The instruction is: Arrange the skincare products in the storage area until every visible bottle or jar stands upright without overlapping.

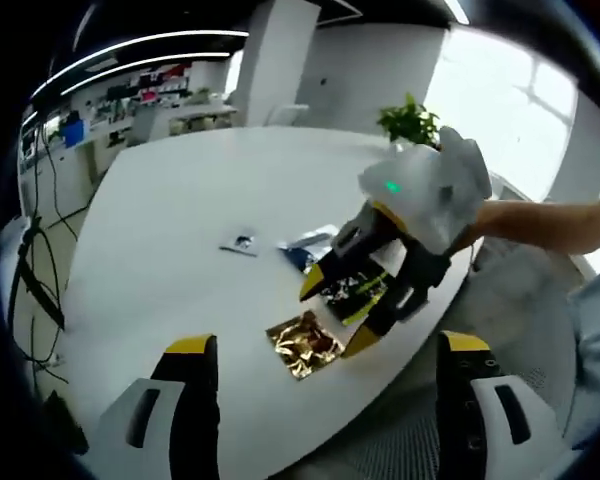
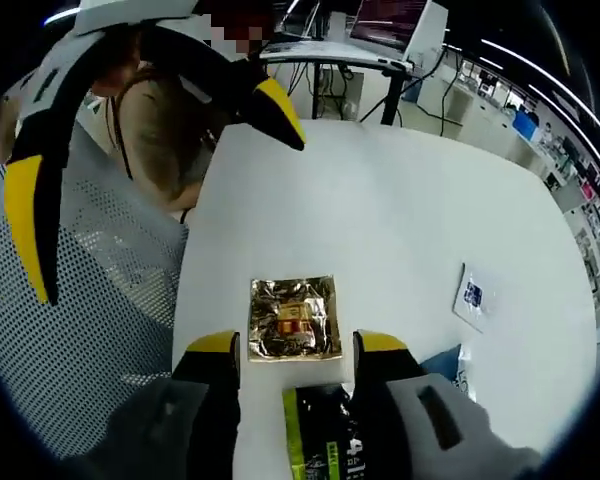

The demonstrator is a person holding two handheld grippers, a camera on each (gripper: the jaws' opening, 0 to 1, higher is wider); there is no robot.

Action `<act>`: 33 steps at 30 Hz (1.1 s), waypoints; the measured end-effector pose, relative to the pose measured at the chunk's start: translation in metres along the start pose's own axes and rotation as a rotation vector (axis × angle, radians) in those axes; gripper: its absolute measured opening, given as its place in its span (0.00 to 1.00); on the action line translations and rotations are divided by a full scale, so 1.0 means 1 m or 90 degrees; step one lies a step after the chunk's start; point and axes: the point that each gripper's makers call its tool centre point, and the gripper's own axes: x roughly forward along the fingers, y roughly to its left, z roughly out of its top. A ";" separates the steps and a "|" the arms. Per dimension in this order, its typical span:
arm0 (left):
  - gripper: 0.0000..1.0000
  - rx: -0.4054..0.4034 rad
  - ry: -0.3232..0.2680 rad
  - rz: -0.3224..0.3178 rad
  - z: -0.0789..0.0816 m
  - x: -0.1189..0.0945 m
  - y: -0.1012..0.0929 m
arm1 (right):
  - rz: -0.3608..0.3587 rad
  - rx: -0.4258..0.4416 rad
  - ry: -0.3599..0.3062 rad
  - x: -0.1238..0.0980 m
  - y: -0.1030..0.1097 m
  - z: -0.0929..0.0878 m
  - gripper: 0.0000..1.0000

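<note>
Right gripper view: right hand-held gripper (image 2: 295, 355) spread open over a black sachet with green print (image 2: 320, 440), likely not yet gripped. Gold foil sachet (image 2: 294, 318) lies flat on the white round desk (image 2: 410, 220). Left hand-held gripper (image 1: 330, 355) open, empty. Next: clamp sachet.

Crinkled glossy gold foil sachet (image 2: 294, 318), shiny black-and-green plastic packet (image 2: 320, 440) at its 6 o'clock, smooth matt white table (image 2: 400, 210)
</note>
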 end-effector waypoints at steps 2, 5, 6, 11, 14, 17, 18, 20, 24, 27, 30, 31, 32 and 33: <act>0.87 0.004 0.002 -0.003 0.001 0.001 0.001 | -0.007 0.013 -0.006 -0.008 0.001 -0.001 0.46; 0.83 0.019 0.007 -0.011 0.004 0.006 0.001 | -0.020 0.038 -0.020 -0.021 0.003 0.000 0.46; 0.82 0.023 0.008 -0.011 0.004 0.007 0.002 | -0.021 0.043 -0.026 -0.025 0.005 0.001 0.46; 0.78 0.086 0.030 -0.024 0.003 0.018 0.002 | -0.026 0.069 -0.061 -0.047 0.022 0.001 0.46; 0.78 0.105 0.048 -0.020 -0.001 0.025 0.005 | -0.042 0.094 -0.066 -0.056 0.028 -0.006 0.46; 0.77 0.119 0.056 -0.011 -0.003 0.033 0.009 | -0.071 0.096 -0.049 -0.056 0.024 -0.017 0.46; 0.77 0.124 0.058 -0.009 -0.004 0.035 0.010 | -0.070 0.097 -0.044 -0.055 0.024 -0.020 0.46; 0.77 0.134 0.070 -0.004 -0.007 0.040 0.013 | -0.066 0.107 -0.042 -0.056 0.027 -0.023 0.46; 0.77 0.166 0.103 0.007 -0.018 0.048 0.022 | -0.062 0.131 -0.062 -0.063 0.034 -0.022 0.45; 0.77 0.170 0.110 0.009 -0.022 0.053 0.025 | -0.069 0.137 -0.065 -0.070 0.036 -0.025 0.46; 0.77 0.178 0.119 0.011 -0.027 0.058 0.029 | -0.075 0.148 -0.070 -0.076 0.036 -0.027 0.45; 0.77 0.182 0.123 0.013 -0.029 0.059 0.030 | -0.079 0.153 -0.071 -0.078 0.036 -0.029 0.46; 0.76 0.185 0.128 0.016 -0.031 0.060 0.032 | -0.081 0.156 -0.072 -0.079 0.035 -0.030 0.46; 0.76 0.189 0.134 0.021 -0.033 0.062 0.034 | -0.083 0.160 -0.073 -0.081 0.035 -0.031 0.46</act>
